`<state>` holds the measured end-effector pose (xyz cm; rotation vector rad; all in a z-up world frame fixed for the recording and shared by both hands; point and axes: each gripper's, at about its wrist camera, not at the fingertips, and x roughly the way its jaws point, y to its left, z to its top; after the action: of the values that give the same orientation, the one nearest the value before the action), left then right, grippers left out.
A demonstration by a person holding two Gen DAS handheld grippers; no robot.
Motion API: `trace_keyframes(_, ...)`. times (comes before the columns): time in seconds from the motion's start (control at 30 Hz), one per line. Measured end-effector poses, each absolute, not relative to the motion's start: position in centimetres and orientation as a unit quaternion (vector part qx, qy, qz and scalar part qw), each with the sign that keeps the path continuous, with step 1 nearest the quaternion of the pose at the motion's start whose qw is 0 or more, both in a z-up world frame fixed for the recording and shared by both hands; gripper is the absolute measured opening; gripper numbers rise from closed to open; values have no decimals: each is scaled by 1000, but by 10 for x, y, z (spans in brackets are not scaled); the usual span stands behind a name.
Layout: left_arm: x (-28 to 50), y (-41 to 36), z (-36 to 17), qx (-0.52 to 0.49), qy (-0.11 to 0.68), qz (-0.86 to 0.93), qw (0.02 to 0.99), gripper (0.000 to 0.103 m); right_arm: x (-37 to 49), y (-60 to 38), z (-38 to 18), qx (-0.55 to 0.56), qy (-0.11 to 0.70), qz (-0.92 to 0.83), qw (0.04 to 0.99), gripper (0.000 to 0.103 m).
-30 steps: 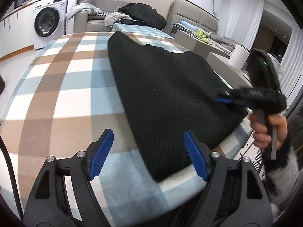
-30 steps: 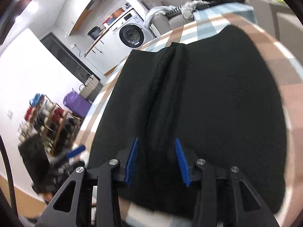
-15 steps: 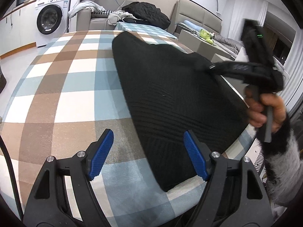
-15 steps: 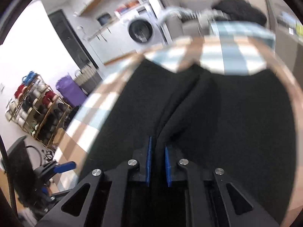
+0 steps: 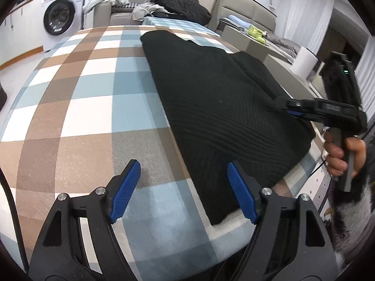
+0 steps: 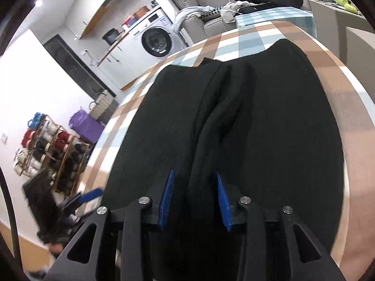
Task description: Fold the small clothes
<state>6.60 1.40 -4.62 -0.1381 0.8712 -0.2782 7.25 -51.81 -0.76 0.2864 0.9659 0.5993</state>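
A black knit garment [image 5: 222,107] lies spread on the table's checked cloth [image 5: 82,93]. My left gripper [image 5: 182,187] hovers open over the cloth, its right finger above the garment's near corner, nothing between the pads. At the right edge of the left wrist view a hand holds my right gripper [image 5: 284,107], low over the garment's far side. In the right wrist view its jaws are opening: the right gripper [image 6: 194,196] straddles a raised lengthwise fold of the garment [image 6: 257,128], pads clear of the fabric. The left gripper [image 6: 89,196] shows blurred at lower left.
A washing machine [image 5: 62,16] stands at the back left. Behind the table is a sofa with a pile of clothes [image 5: 180,7]. A white paper roll [image 5: 304,61] is at the right. A shoe rack [image 6: 46,149] and purple bag [image 6: 84,126] stand on the floor.
The right gripper pinched the garment's fold and lifted it, then came back down and opened again. The left gripper stayed open and kept its place.
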Motion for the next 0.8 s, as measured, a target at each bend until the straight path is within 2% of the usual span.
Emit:
trace_keyframes(0.07, 59, 7, -44, -47, 412, -140, 899, 74, 53, -523, -5, 137, 447, 290, 835, 42)
trace_keyframes(0.17, 56, 1, -41, -35, 407, -153, 900, 74, 24, -518, -1, 113, 438, 312, 836, 55)
trace_keyframes(0.23, 59, 0, -43, -42, 412, -149, 898, 74, 11, -513, -1, 91, 426, 326, 839, 55)
trace_keyframes(0.27, 59, 0, -44, -45, 415, -145, 897, 74, 11, -510, -3, 83, 424, 321, 843, 55)
trace_keyframes(0.33, 58, 0, -44, -45, 416, -146, 897, 74, 15, -504, -8, 59, 428, 288, 855, 32)
trace_keyframes(0.37, 57, 0, -43, -43, 414, -145, 898, 74, 18, -503, -11, 48, 436, 269, 857, 26)
trace_keyframes(0.47, 57, 3, -43, -46, 413, -144, 898, 74, 18, -512, -19, 57, 451, 268, 849, 26)
trace_keyframes(0.6, 61, 5, -43, -53, 416, -141, 897, 74, 21, -520, -10, 99, 433, 285, 849, 35)
trace_keyframes(0.8, 62, 5, -43, -52, 414, -139, 898, 74, 73, -525, -13, 158, 444, 232, 851, 35)
